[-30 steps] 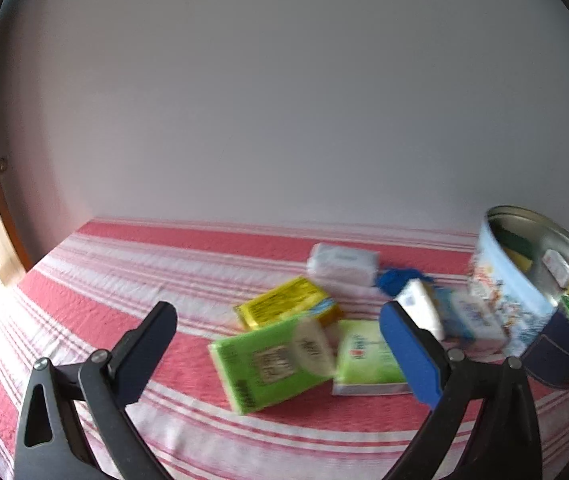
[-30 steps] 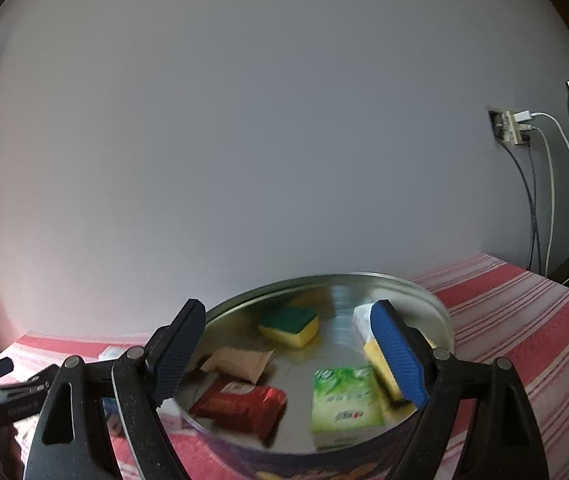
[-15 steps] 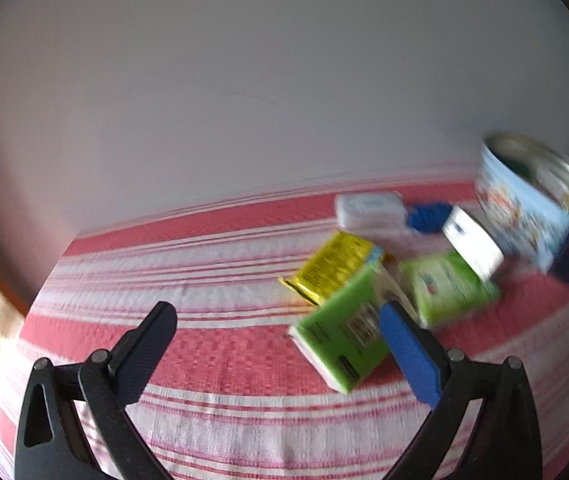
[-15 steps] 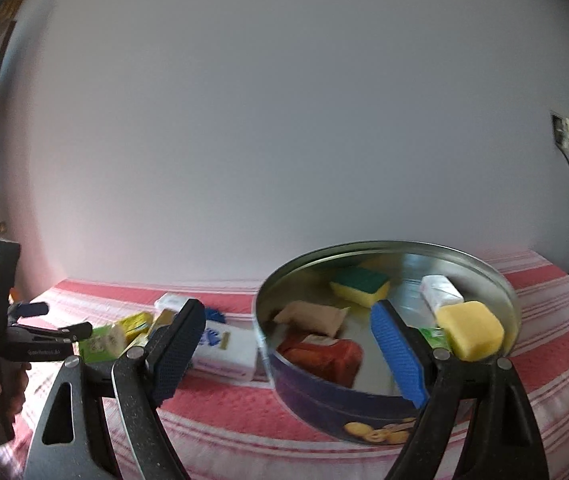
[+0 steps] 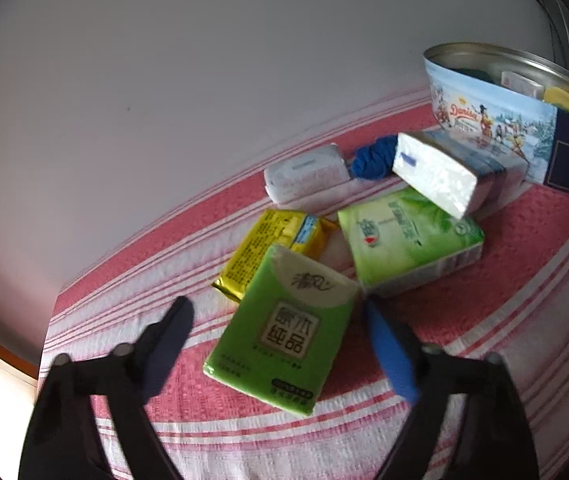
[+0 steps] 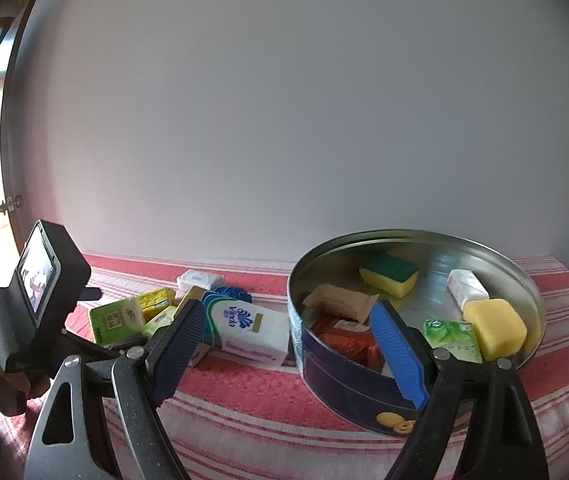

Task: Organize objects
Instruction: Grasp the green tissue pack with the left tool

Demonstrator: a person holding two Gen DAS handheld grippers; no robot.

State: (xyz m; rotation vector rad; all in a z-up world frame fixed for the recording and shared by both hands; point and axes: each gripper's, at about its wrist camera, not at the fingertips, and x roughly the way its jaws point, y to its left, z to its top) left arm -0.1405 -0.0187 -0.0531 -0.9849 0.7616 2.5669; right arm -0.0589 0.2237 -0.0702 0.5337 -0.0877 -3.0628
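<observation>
Left tongs [image 5: 276, 320] stand apart and empty, straddling the green tissue pack [image 5: 284, 332] at lower centre of the left wrist view. Advise closing squarely across its short sides, clear of the yellow packet [image 5: 268, 248] touching it. Right tongs [image 6: 284, 344] apart, empty, before the tin [image 6: 364, 384].

I see a red-and-white striped table cloth [image 5: 504, 280], a lime-green tissue pack [image 5: 284, 332], a yellow packet [image 5: 268, 244], a blue yarn ball [image 5: 374, 158], and a navy tin [image 6: 348, 384] printed with a pale winter scene; my tools' pads [image 6: 398, 352] are blue.
</observation>
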